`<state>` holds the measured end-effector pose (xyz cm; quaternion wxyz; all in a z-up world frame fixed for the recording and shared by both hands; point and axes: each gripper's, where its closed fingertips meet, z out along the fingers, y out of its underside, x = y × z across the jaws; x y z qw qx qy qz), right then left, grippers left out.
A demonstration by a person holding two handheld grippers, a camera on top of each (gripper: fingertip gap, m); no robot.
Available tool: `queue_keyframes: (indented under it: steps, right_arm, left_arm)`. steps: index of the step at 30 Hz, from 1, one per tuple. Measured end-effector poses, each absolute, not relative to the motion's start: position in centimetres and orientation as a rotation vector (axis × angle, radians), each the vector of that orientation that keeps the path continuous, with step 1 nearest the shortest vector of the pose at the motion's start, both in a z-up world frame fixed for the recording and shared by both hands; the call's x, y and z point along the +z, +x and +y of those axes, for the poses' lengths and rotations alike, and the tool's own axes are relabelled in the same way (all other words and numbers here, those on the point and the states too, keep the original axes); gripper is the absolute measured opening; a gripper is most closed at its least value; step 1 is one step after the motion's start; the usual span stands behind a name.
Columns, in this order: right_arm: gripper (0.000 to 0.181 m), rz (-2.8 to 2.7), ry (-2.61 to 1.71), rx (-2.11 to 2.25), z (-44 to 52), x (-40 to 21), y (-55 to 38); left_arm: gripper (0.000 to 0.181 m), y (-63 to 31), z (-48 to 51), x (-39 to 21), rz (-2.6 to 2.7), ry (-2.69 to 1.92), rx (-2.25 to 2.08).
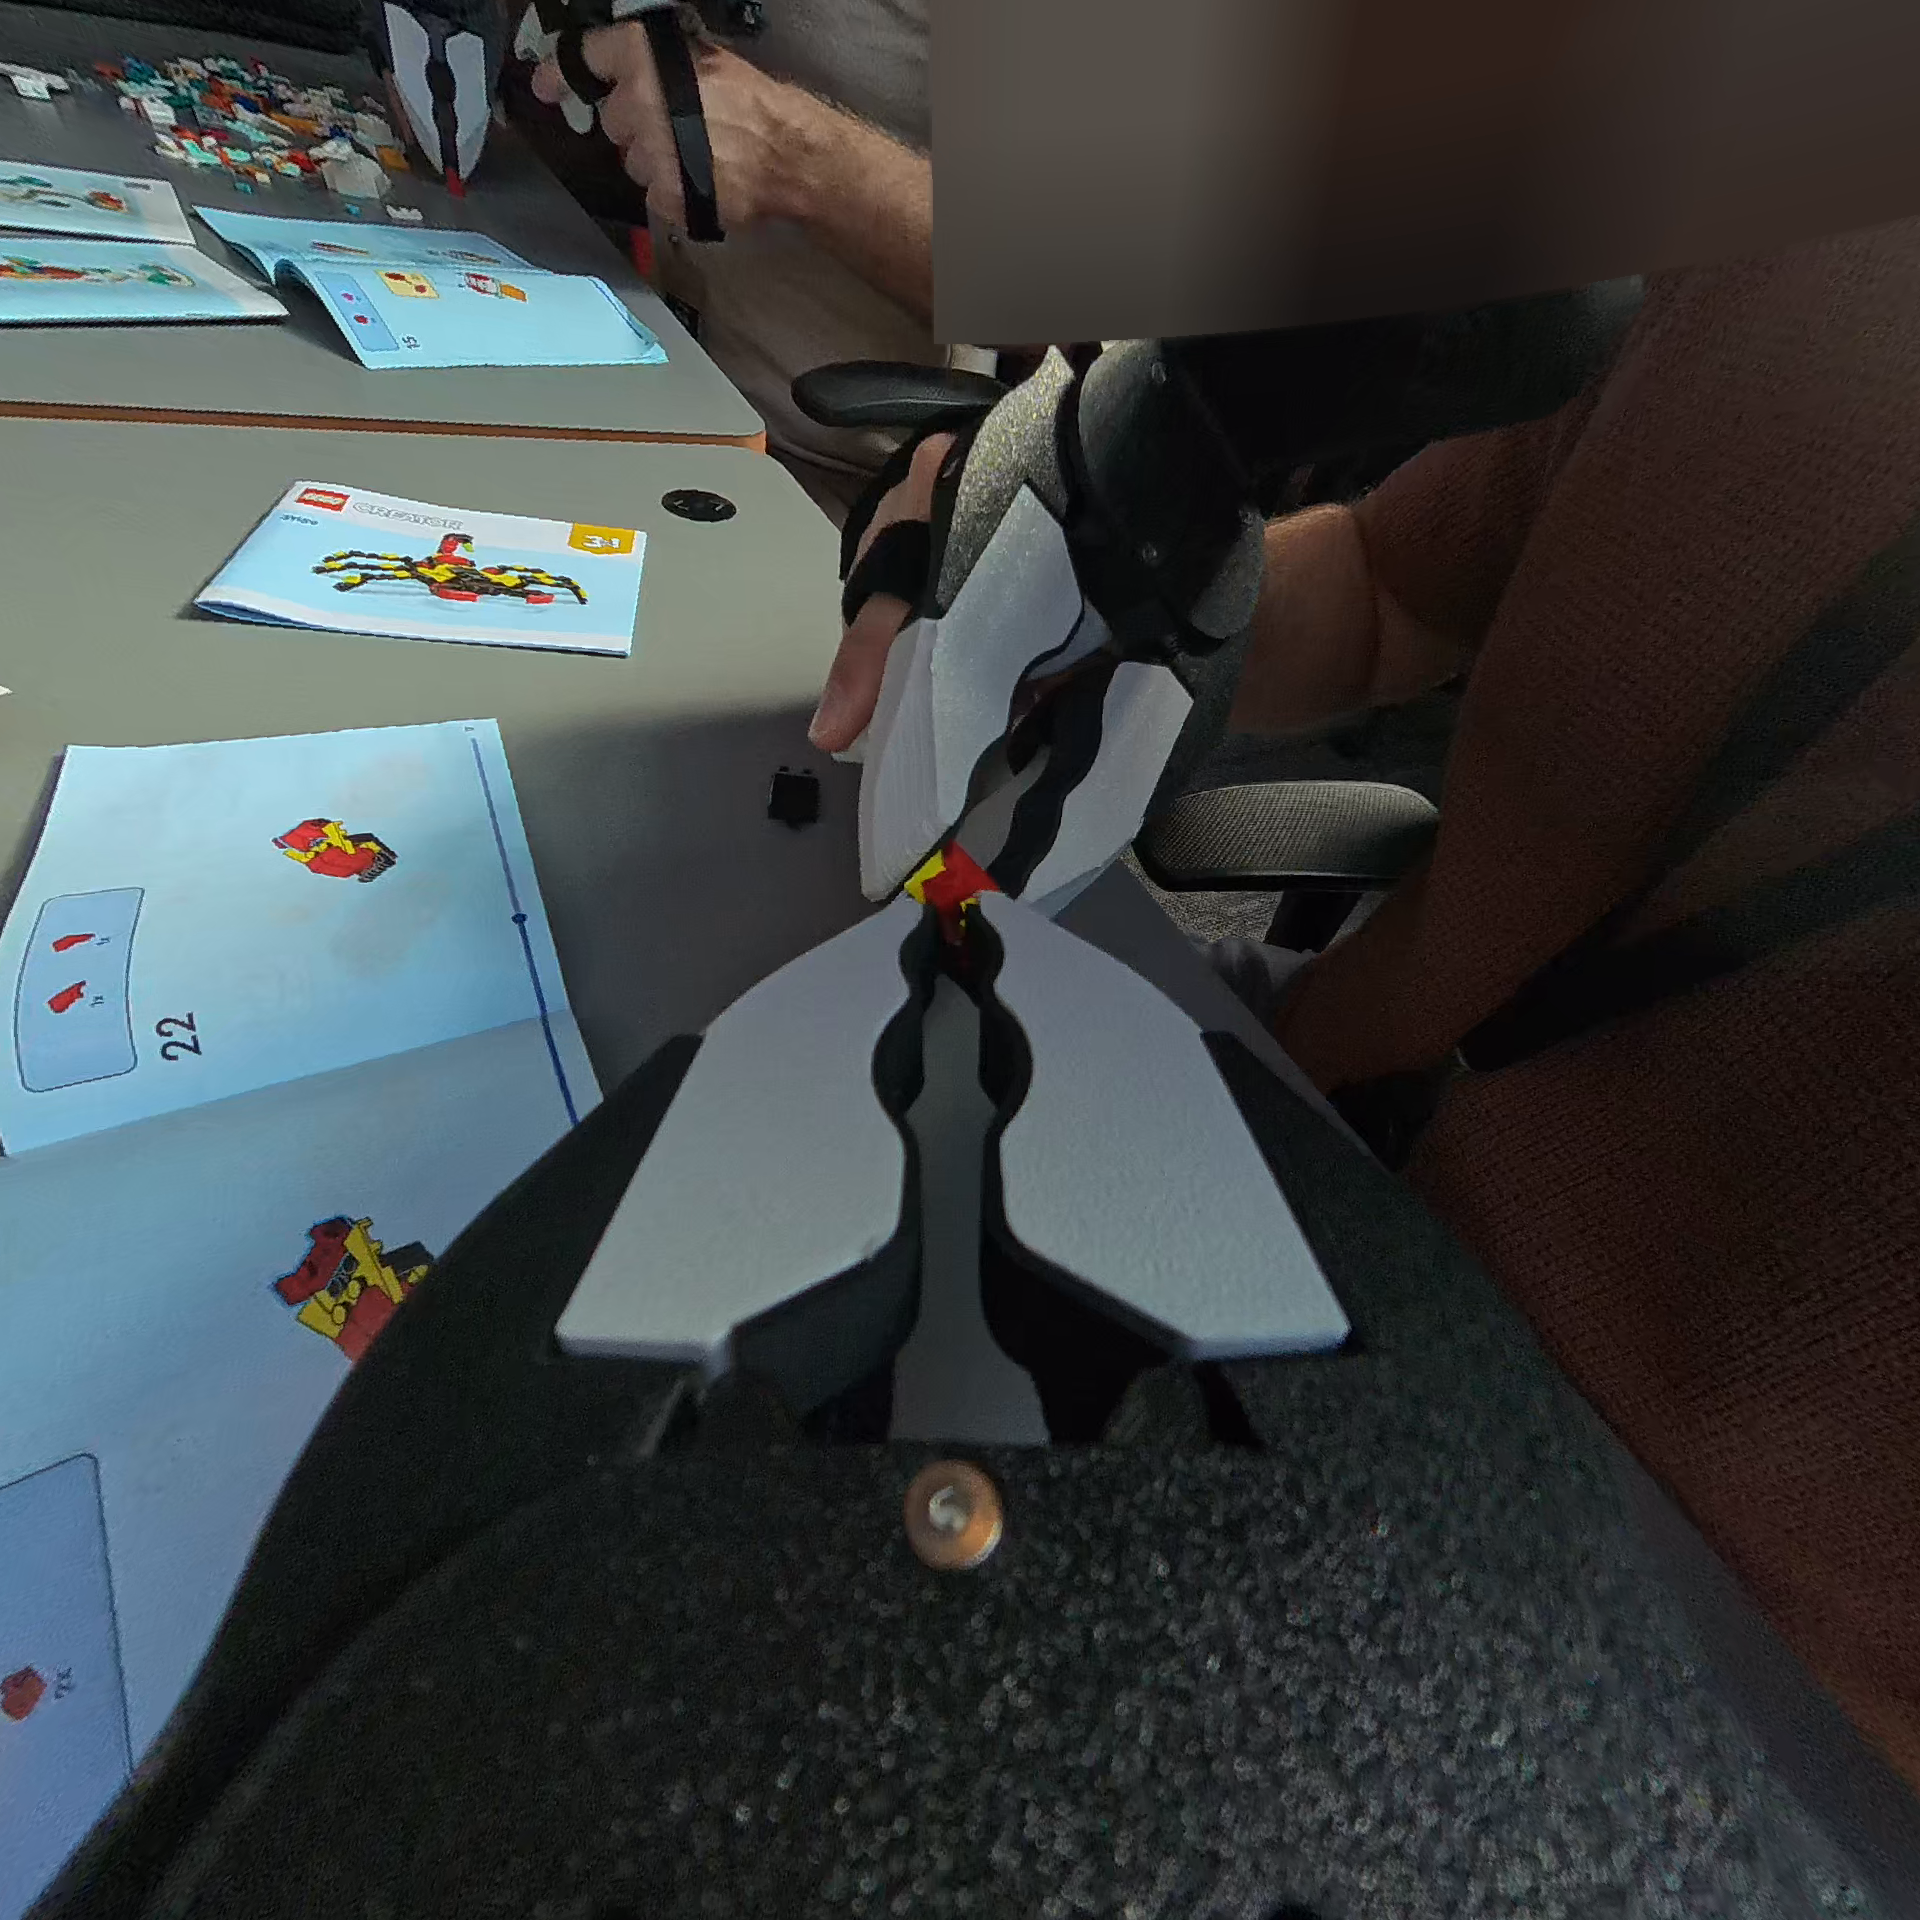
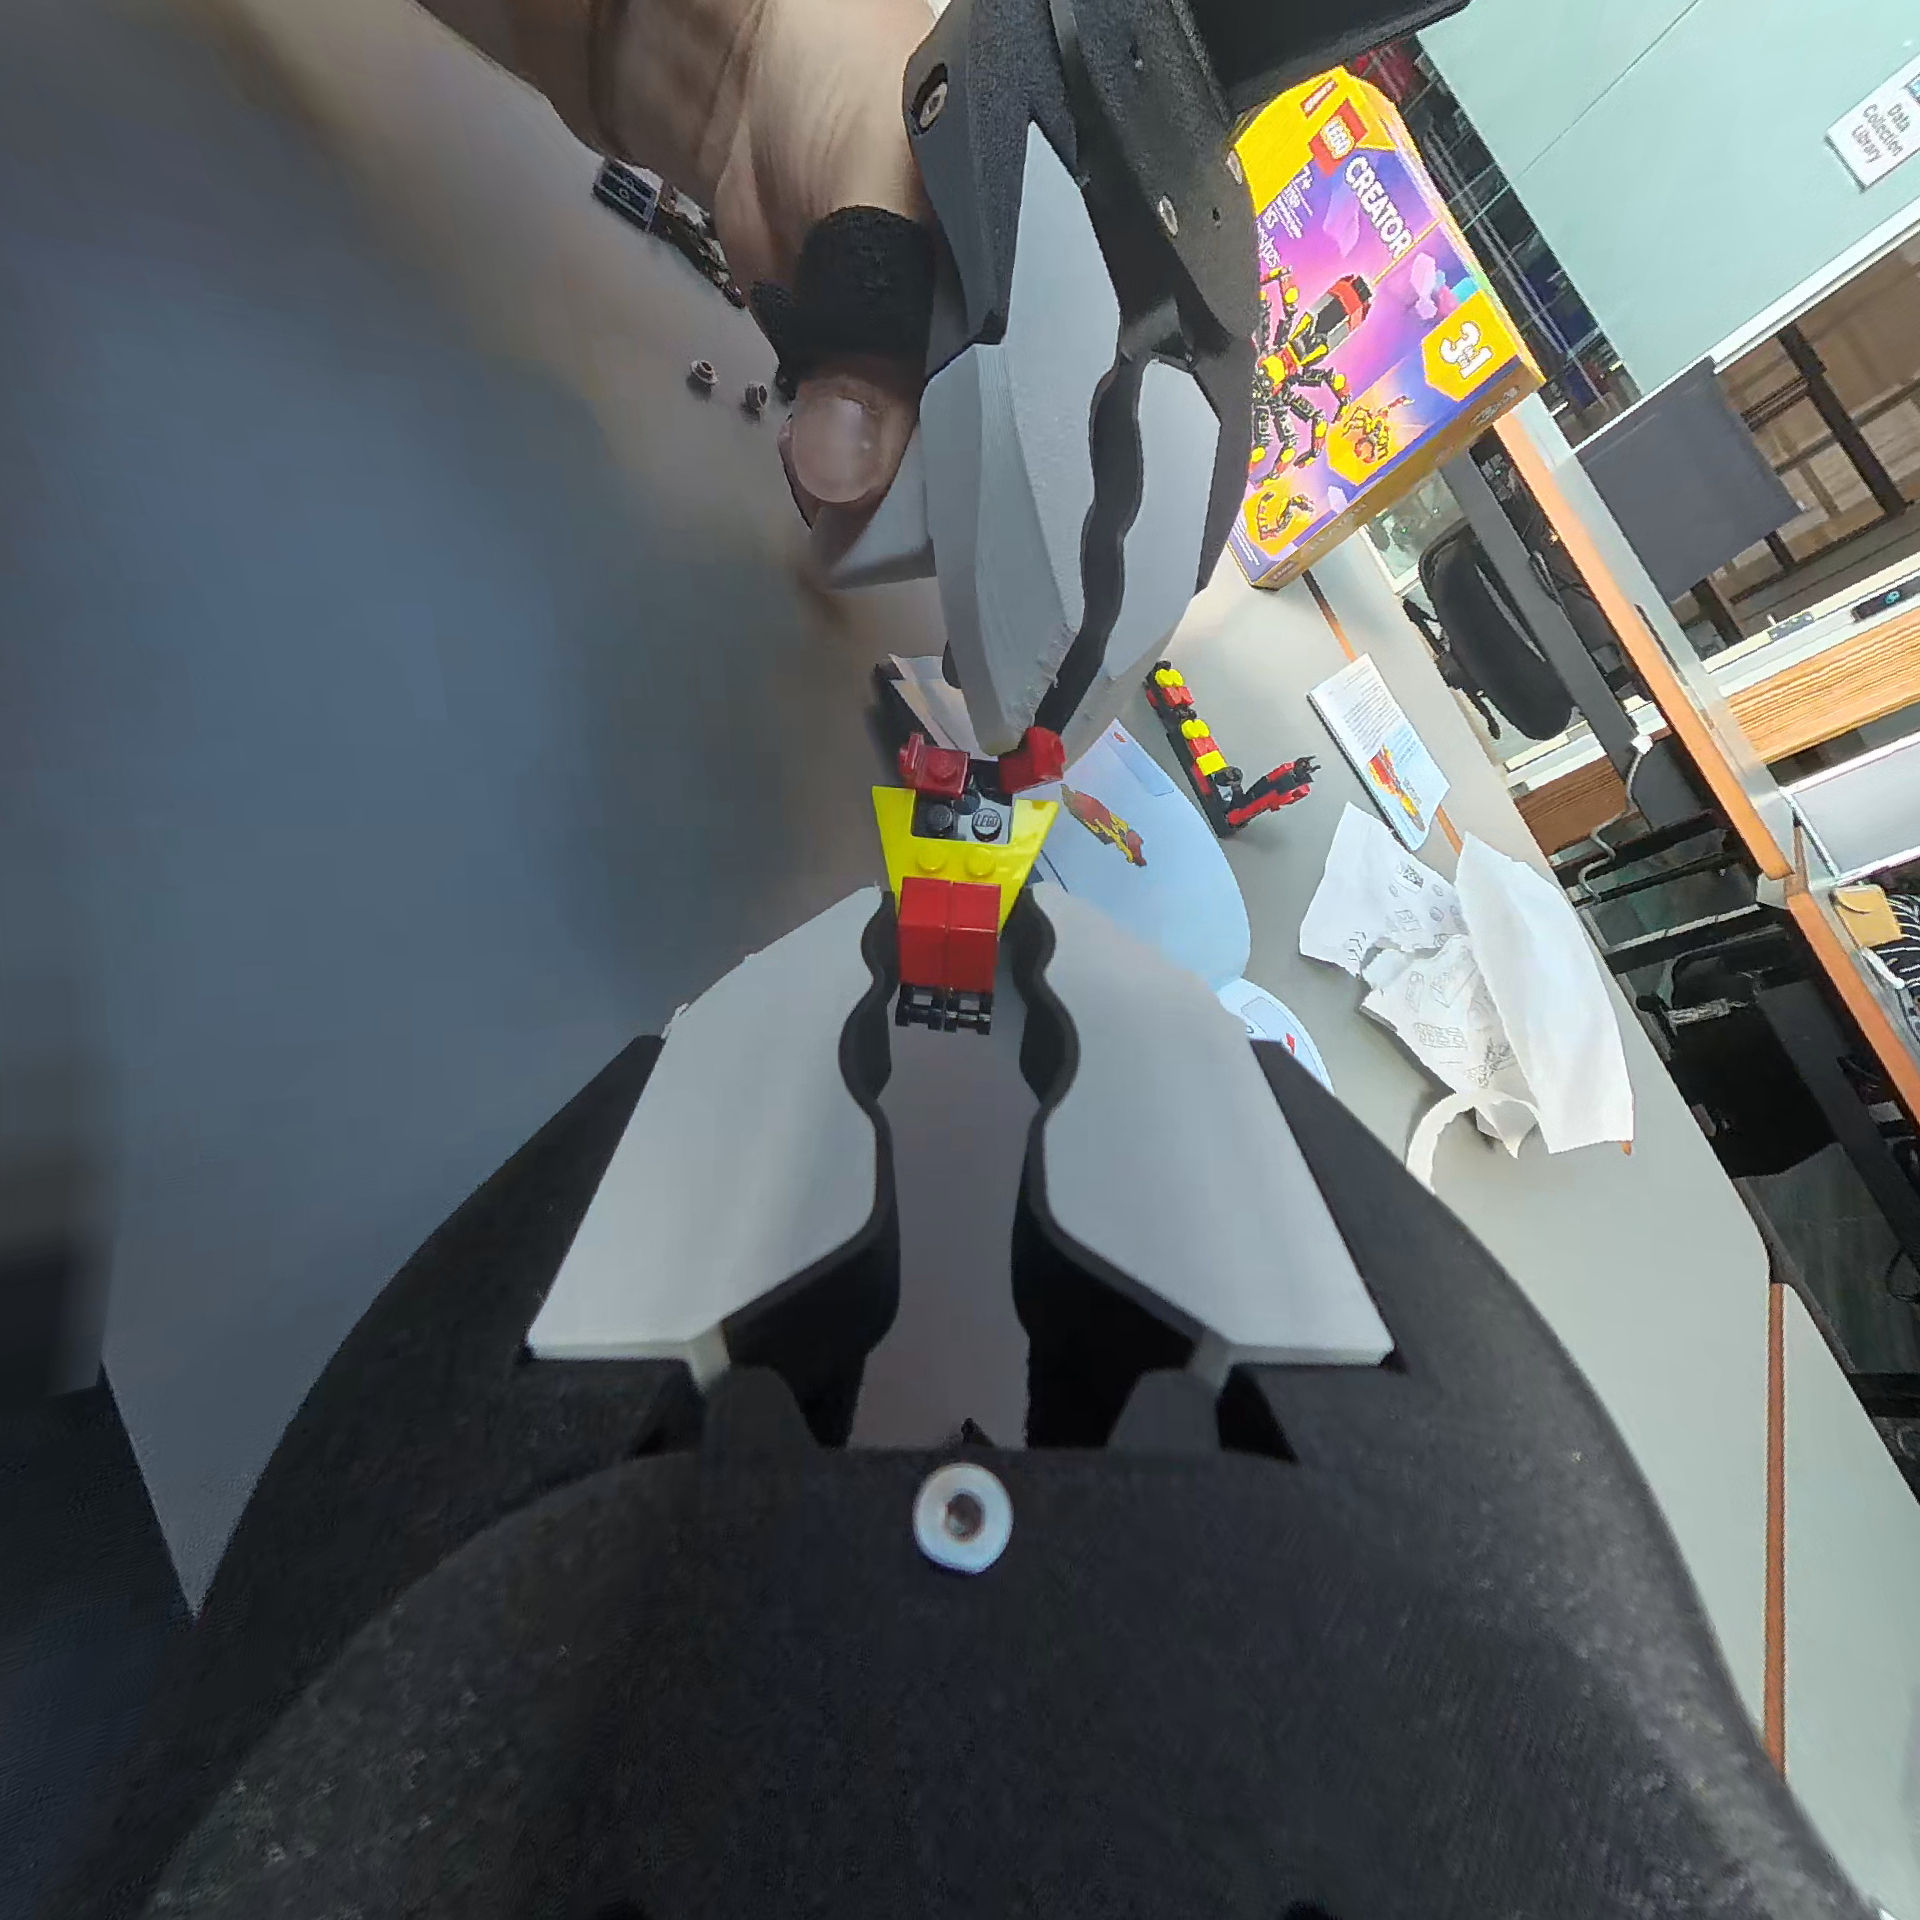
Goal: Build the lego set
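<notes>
Grey desk (image 1: 665, 665) is lying under open instruction pages (image 1: 281, 914) at left frame. Right gripper (image 2: 951, 935) is clamping the red-yellow assembly (image 2: 961, 883) mid-frame, off the desk edge; left gripper (image 2: 1023, 743) is pinching a small red piece (image 2: 1032, 756), likely pressing it on. Next needs stud alignment; surrounding air is staying free.

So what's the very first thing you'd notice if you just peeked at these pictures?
The red and yellow lego build in the middle, pinched in the right gripper, while the left gripper brings a small red piece to its top. Behind, a bright yellow and purple box stands on the grey table.
</notes>
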<state>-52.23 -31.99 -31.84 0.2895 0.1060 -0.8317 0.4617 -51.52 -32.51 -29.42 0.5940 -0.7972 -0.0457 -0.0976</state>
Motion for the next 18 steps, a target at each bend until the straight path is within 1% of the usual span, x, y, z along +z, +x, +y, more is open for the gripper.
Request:
queue_keyframes:
  steps: [9, 18]
  right_arm:
    - [0.019, -2.191, 0.303, 1.246, -31.8, -32.2, -52.3]
    - [0.018, -2.168, 0.370, 1.292, -32.2, -32.1, -51.7]
  left_arm:
    - [0.005, -51.1, -32.9, -30.5, -0.106, -1.882, -0.404]
    - [0.005, -50.7, -32.9, -31.2, -0.100, -1.914, -0.489]
